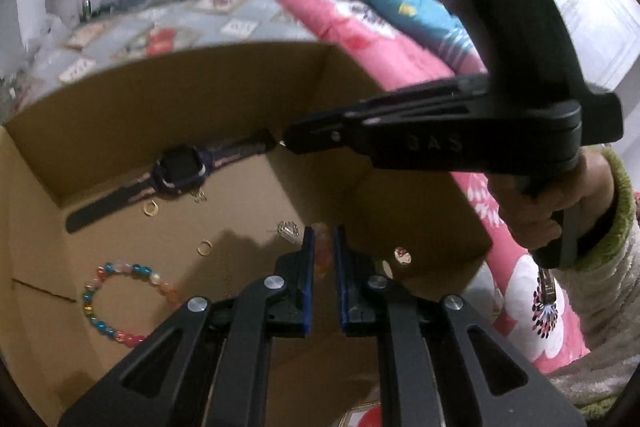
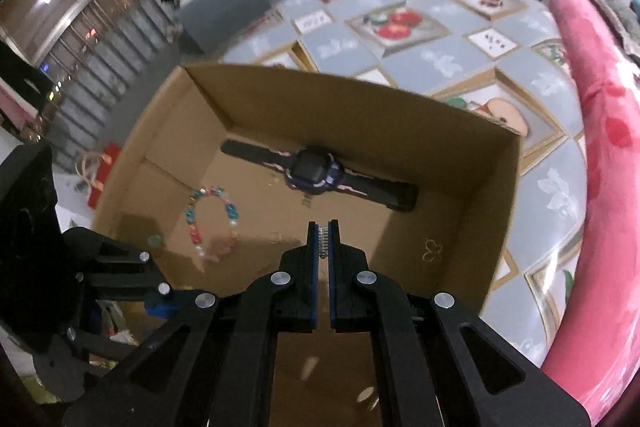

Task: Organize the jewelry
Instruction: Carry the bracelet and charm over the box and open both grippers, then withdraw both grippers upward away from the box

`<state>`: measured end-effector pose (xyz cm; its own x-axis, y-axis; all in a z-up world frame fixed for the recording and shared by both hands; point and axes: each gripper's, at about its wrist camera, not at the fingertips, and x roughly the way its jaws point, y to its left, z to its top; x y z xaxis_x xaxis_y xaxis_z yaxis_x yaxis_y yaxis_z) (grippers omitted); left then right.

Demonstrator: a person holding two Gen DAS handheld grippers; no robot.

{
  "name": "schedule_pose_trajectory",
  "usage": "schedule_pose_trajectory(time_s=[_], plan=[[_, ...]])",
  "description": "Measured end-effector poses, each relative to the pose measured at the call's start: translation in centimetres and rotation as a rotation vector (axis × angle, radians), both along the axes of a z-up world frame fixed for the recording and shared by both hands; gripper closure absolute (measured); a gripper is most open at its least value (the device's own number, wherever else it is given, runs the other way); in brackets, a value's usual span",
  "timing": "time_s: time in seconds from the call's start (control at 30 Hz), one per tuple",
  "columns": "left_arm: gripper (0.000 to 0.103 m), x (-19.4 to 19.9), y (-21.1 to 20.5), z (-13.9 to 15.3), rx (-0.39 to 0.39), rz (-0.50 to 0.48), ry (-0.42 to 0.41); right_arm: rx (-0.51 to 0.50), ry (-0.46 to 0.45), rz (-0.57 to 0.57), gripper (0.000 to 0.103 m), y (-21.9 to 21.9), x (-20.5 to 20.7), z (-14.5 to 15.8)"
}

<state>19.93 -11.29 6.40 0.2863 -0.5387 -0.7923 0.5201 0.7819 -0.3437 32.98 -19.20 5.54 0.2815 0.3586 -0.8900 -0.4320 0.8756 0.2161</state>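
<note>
Over the box for drop-off: our right gripper clenches a small spring-like chain; left gripper grasps probably beads.

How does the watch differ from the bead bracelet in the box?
The watch is dark and lies stretched out straight by the far wall; the bracelet is multicoloured, closed in a loop, nearer the middle. The watch has a flat strap and square face; the bracelet is round beads. Both rest on the box floor.

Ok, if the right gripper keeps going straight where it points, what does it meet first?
Probably the bare cardboard box floor, just short of the dark purple wristwatch; depth is unclear. The right gripper is shut on a small silvery chain piece.
</note>
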Motion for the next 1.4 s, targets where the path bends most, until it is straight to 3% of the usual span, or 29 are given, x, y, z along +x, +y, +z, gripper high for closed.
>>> schedule_pose_trajectory(time_s=[0.07,0.17,0.33,0.53,0.6,0.77,0.87,0.93,1.07,1.33,1.4], plan=[[0.092,0.3,-0.1,-0.5,0.013,0.009,0.025,-0.023,0.021,0.011,0.099,0.1,0.2,-0.6],[0.075,0.7,0.1,-1.1,-0.001,0.022,0.072,-0.035,0.026,0.015,0.097,-0.2,0.0,-1.0],[0.071,0.5,0.5,-0.6,-0.031,0.035,0.061,-0.01,0.013,-0.001,0.097,-1.4,-1.0,-0.4],[0.066,-0.2,2.8,2.2,-0.065,0.086,-0.036,0.028,-0.057,-0.058,0.095,-3.9,-3.1,1.9],[0.058,-0.7,4.1,3.6,-0.063,0.121,-0.094,0.048,-0.099,-0.084,0.093,-5.0,-4.1,3.2],[0.032,-2.4,9.1,6.9,-0.024,0.271,-0.241,0.109,-0.206,-0.211,0.075,-8.9,-7.8,5.7],[0.02,-2.8,12.2,7.2,0.01,0.374,-0.269,0.166,-0.215,-0.294,0.064,-11.2,-10.0,5.6],[0.018,-3.0,13.7,6.4,0.047,0.425,-0.247,0.199,-0.194,-0.339,0.057,-12.0,-11.4,4.6],[0.017,-2.7,15.6,3.3,0.088,0.496,-0.144,0.257,-0.123,-0.382,0.054,-12.0,-13.1,2.0],[0.016,-2.7,14.7,-2.1,-0.027,0.474,0.127,0.23,-0.068,-0.385,0.052,-10.4,-14.4,-1.0],[0.016,-3.0,14.0,-1.9,0.008,0.492,0.108,0.217,-0.071,-0.382,0.052,-10.1,-14.5,-0.8]])
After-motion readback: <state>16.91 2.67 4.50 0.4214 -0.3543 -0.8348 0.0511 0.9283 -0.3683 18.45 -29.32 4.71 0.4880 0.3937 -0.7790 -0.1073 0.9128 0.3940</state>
